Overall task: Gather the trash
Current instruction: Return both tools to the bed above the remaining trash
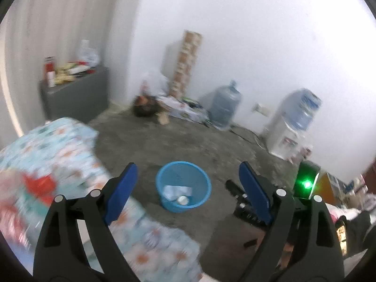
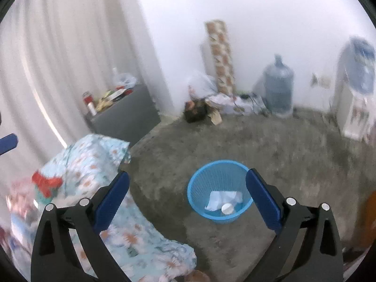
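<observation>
Both black hand-held grippers with blue pads, left (image 1: 188, 189) and right (image 2: 188, 197), gape wide with nothing between their fingers. Ahead of and below them, the round blue plastic mesh basket (image 2: 199, 178) stands on grey carpet (image 2: 282, 145), holding crumpled white paper (image 2: 223, 198) and a small white cup (image 2: 227, 208).

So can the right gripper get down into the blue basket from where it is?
Probably yes. The right gripper is open and empty, and the blue basket stands open-topped on bare carpet below it. Nothing lies between; only crumpled paper and a small white lid sit inside.
</observation>
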`<action>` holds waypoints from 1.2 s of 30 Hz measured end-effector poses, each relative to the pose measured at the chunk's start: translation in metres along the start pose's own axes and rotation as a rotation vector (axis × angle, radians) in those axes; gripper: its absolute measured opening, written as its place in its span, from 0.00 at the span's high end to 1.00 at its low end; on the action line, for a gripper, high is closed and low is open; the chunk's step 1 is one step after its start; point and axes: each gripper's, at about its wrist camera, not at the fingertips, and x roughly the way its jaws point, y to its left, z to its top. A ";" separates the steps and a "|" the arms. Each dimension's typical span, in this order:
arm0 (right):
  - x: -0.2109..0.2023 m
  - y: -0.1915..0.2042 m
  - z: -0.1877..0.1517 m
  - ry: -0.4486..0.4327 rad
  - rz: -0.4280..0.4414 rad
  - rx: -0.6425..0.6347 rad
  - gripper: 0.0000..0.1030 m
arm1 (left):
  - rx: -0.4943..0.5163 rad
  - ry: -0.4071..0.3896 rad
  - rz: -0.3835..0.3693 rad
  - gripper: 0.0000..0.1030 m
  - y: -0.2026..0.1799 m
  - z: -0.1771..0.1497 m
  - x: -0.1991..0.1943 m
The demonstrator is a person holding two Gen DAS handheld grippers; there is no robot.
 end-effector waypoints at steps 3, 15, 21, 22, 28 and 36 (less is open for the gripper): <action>-0.016 0.030 -0.001 -0.006 0.003 -0.069 0.06 | -0.078 -0.027 0.061 0.17 0.025 -0.025 -0.039; -0.044 0.137 -0.037 0.082 0.093 -0.297 0.06 | -0.280 -0.099 0.245 0.17 0.098 -0.101 -0.119; -0.042 0.160 -0.051 0.146 0.175 -0.328 0.06 | -0.302 -0.152 0.301 0.17 0.120 -0.118 -0.139; -0.041 0.162 -0.055 0.161 0.190 -0.326 0.06 | -0.308 -0.155 0.312 0.17 0.123 -0.120 -0.141; -0.030 0.172 -0.067 0.222 0.203 -0.314 0.06 | -0.322 -0.162 0.334 0.17 0.137 -0.131 -0.145; -0.027 0.160 -0.068 0.203 0.235 -0.307 0.06 | -0.336 -0.188 0.400 0.17 0.147 -0.146 -0.159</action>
